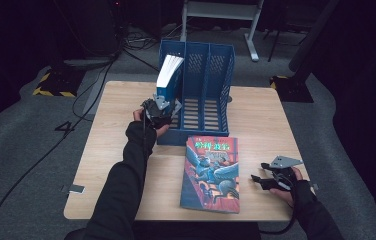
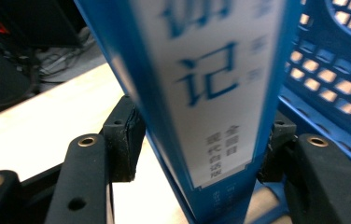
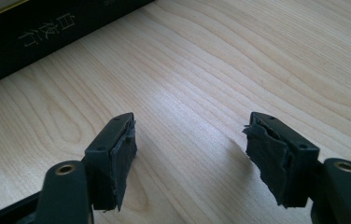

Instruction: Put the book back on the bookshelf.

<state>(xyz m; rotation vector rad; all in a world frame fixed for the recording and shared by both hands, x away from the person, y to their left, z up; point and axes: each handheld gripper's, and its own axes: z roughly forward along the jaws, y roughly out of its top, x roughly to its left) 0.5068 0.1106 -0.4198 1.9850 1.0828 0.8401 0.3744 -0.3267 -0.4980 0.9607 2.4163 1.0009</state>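
A blue-and-white book stands tilted in the leftmost slot of a blue file rack. My left gripper is shut on the lower end of its spine. In the left gripper view both pads press the book, whose white spine label carries blue characters, and the rack's perforated wall is at the right. A colourful illustrated book lies flat in front of the rack. Right of it my right gripper hovers open over the wooden table. In the right gripper view the jaws hold nothing, and the flat book's dark spine lies ahead.
The rack's middle and right slots hold nothing. A small grey tag sticks out at the table's left front edge. Cables run over the grey floor, and a white desk frame stands behind the table.
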